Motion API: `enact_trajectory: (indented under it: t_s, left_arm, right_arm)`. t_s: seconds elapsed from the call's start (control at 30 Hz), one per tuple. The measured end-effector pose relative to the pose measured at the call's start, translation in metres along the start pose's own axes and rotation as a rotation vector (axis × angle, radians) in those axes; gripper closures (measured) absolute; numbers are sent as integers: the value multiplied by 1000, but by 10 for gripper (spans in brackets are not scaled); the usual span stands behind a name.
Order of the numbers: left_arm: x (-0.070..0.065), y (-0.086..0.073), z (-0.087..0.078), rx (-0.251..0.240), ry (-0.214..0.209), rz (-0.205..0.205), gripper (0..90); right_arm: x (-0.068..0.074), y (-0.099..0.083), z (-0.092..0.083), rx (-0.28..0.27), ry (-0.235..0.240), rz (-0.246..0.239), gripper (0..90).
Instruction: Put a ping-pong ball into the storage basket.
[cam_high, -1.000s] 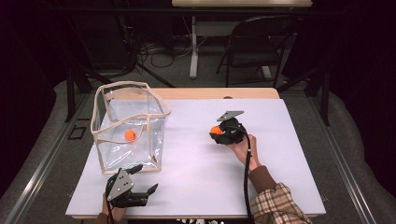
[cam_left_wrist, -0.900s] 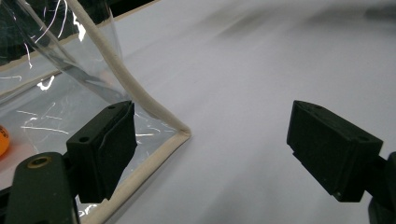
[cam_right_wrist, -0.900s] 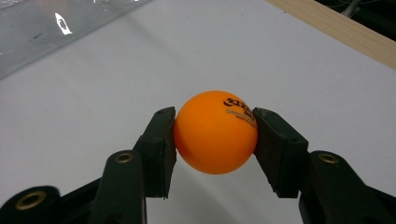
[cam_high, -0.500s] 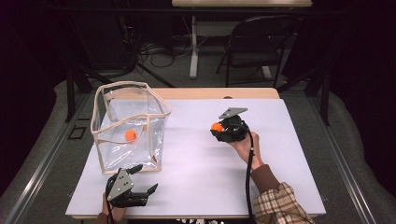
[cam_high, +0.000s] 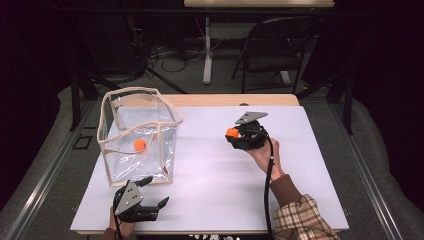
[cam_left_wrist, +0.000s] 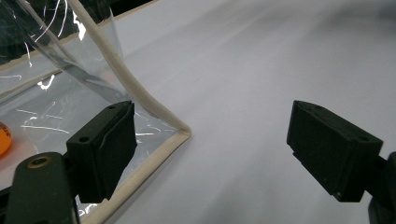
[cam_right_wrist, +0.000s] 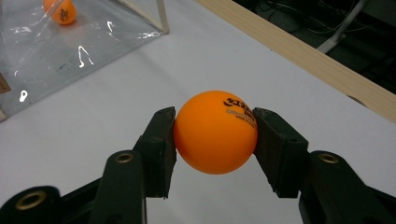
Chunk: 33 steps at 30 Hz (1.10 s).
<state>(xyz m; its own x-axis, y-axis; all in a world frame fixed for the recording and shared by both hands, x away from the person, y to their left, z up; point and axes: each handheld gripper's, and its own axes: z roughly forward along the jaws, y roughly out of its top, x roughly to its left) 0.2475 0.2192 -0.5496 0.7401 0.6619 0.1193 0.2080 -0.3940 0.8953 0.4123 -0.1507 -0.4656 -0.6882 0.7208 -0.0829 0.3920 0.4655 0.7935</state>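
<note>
My right gripper (cam_high: 235, 135) (cam_right_wrist: 215, 135) is shut on an orange ping-pong ball (cam_right_wrist: 215, 132) (cam_high: 231, 132) and holds it above the white table top (cam_high: 220, 170), right of centre. A clear plastic bag with a cream rim (cam_high: 137, 135) stands open at the left; a second orange ball (cam_high: 140, 145) (cam_right_wrist: 61, 10) lies inside it. My left gripper (cam_high: 152, 192) (cam_left_wrist: 210, 140) rests near the front edge, open, with nothing between its jaws. Its left pad (cam_left_wrist: 109, 144) sits just beside the bag's bottom corner (cam_left_wrist: 180, 133).
A wooden strip (cam_high: 235, 100) runs along the table's far edge. Behind the table stand a dark folding chair (cam_high: 275, 45) and a white table leg (cam_high: 207, 50), with cables on the floor. A plaid sleeve (cam_high: 300, 220) comes in at the bottom right.
My right gripper has risen a little with the orange ball in it. The left gripper and the bag have stayed put.
</note>
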Motion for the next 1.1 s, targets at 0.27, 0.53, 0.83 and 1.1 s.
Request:
enact_trajectory:
  t_s: [0.27, 0.53, 0.83, 1.1]
  left_arm:
    - [0, 0, 0, 1, 1, 1, 161]
    - [0, 0, 0, 1, 0, 0, 161]
    - [0, 0, 0, 1, 0, 1, 161]
    - [0, 0, 0, -1, 1, -1, 161]
  right_arm:
    - [1, 10, -7, -21, -1, -5, 507]
    - [1, 16, -12, -33, -4, -13, 507]
    - [-1, 22, -18, -42, -2, -16, 508]
    - [-1, 29, -22, -53, -4, -16, 509]
